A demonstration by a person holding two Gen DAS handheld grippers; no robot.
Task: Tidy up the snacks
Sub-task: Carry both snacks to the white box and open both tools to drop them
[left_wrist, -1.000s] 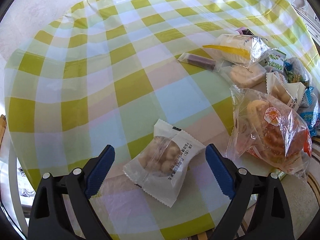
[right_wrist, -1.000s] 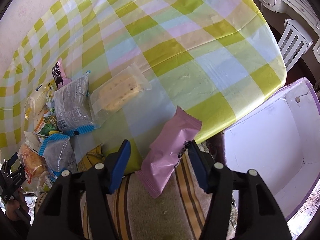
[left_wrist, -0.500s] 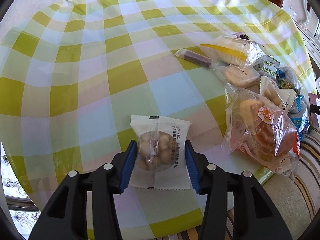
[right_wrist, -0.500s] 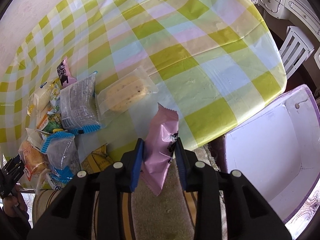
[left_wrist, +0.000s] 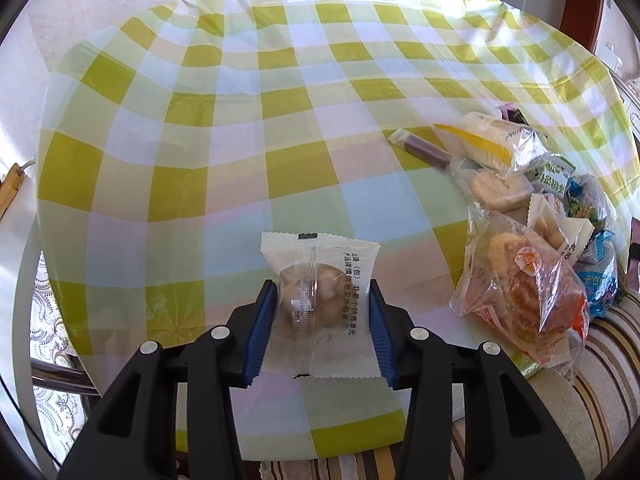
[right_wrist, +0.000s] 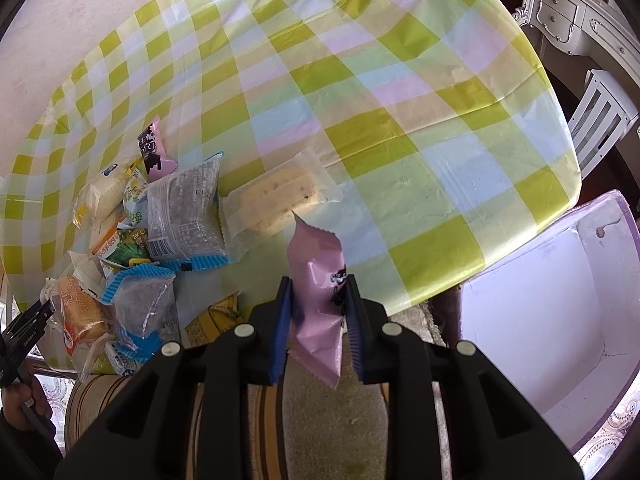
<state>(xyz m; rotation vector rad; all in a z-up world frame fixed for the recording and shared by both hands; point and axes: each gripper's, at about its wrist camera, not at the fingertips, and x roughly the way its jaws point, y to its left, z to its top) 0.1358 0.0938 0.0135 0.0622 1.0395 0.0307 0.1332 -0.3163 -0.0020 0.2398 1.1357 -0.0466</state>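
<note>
Gripping one snack packet in each gripper, off the near table edge.
Left gripper (left_wrist: 318, 330) closing on the white packet (left_wrist: 320, 306); right gripper (right_wrist: 318, 328) closing on the pink packet (right_wrist: 318, 300), likely bound for the white bin (right_wrist: 560, 308) at right.

Bright daylight across both my wrist views, and the checked cloth (left_wrist: 280, 128) on the desk looks washed out at its far end. Glare flashes off the clear bread bag (left_wrist: 528, 280). Fisheye bending curves every edge, with black vignette in the corners. Focus stays sharp.
</note>
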